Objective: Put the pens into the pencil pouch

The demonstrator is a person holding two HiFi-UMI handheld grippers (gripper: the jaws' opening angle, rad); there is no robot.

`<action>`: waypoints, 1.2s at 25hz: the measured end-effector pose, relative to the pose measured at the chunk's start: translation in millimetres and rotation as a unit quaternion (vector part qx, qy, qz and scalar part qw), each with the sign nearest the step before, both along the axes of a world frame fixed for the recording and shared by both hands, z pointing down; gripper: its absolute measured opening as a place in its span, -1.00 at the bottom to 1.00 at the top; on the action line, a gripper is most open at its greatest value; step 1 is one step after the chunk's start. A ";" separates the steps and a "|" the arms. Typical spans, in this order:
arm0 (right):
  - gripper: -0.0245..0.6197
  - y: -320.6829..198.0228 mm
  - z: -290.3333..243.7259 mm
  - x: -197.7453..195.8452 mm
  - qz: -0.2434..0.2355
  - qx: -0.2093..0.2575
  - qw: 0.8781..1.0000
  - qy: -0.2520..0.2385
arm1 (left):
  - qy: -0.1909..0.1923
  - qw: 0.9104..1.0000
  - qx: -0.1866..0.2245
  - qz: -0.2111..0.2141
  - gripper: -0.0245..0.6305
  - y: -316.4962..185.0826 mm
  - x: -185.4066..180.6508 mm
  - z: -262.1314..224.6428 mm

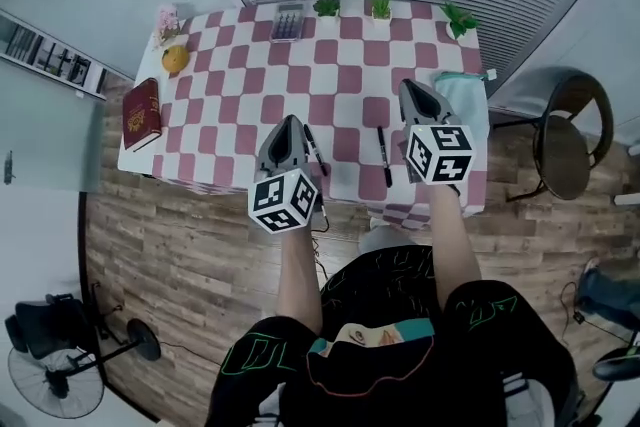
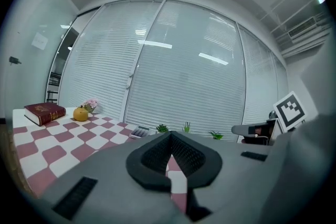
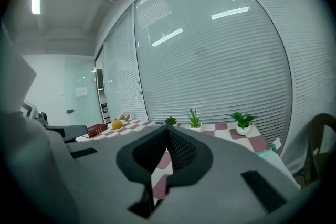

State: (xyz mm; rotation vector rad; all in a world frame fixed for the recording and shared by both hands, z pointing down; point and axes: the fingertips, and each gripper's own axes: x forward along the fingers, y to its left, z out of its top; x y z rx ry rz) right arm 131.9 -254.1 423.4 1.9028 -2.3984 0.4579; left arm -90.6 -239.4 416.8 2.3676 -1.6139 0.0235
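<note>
Two black pens lie on the pink-and-white checked table [image 1: 345, 65] near its front edge: one [image 1: 315, 150] just right of my left gripper [image 1: 287, 127], the other [image 1: 384, 156] left of my right gripper [image 1: 413, 92]. A light teal pencil pouch [image 1: 464, 97] rests at the table's right edge, beside the right gripper; a bit of it shows in the right gripper view [image 3: 266, 153]. Both grippers hover over the front of the table, shut with nothing between the jaws, as the left gripper view [image 2: 169, 139] and the right gripper view [image 3: 167, 134] show.
A red book [image 1: 141, 114] lies at the table's left edge, an orange [image 1: 175, 58] and pink flowers [image 1: 167, 19] behind it. A calculator [image 1: 287, 22] and three small potted plants [image 1: 380, 7] line the far edge. A chair [image 1: 565, 140] stands to the right, a fan [image 1: 60, 377] on the floor.
</note>
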 end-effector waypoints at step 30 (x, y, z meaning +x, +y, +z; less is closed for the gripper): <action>-0.92 -26.3 69.1 113.7 0.099 -0.098 0.989 0.058 | -0.043 0.977 -0.086 0.190 -0.93 -64.5 136.1 77.2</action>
